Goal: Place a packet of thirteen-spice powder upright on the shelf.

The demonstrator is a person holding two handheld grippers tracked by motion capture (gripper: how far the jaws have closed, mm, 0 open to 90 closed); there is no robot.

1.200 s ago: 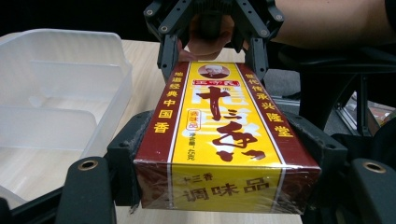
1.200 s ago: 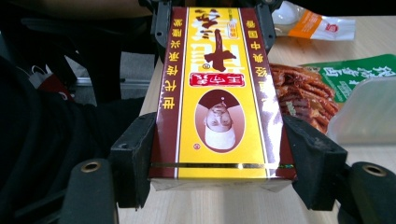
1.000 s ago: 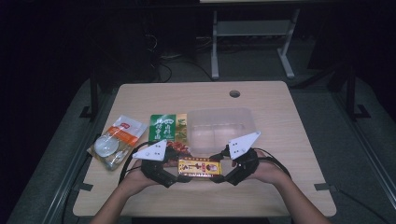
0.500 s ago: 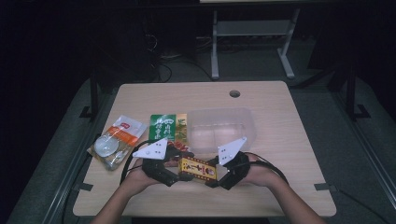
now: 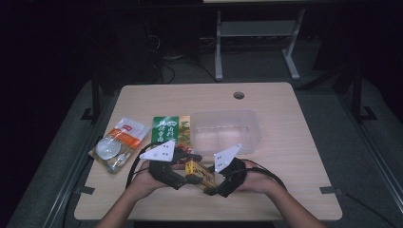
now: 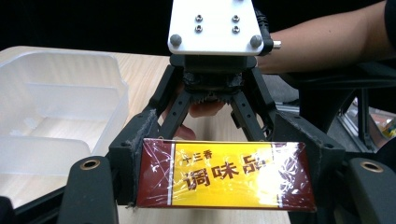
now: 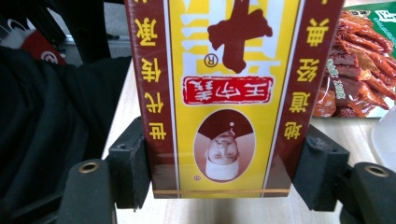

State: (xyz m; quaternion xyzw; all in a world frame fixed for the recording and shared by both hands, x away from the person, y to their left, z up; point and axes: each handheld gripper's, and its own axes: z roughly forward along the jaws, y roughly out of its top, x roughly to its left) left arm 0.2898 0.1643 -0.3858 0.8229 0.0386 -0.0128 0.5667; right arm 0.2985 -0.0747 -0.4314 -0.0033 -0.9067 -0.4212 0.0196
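While both pairs of jaws press on the same spice box (image 5: 199, 173), it hangs between the two hands a little above the near edge of the table (image 5: 294, 156), and neither hand is the nearer one. The left gripper (image 6: 224, 182) has its pads closed on the two short ends of the box, seen in its own view with the long axis lying across, from one pad to the other. The right gripper (image 7: 224, 172) holds the box by its two long sides, near one end, so that in its view the long axis runs away from the fingers, straight ahead, and the printed face is upside down. In the high view the left gripper (image 5: 178, 175) and the right gripper (image 5: 221, 183) meet at the box, which lies tilted between them. The clear plastic container (image 5: 225, 130) stands just beyond the hands, on the far side of the box, with its divided compartments empty. I judge that the box is meant for it, and one gripper should let go first. To the left lie a green snack packet (image 5: 171, 130) and an orange packet (image 5: 119, 145)
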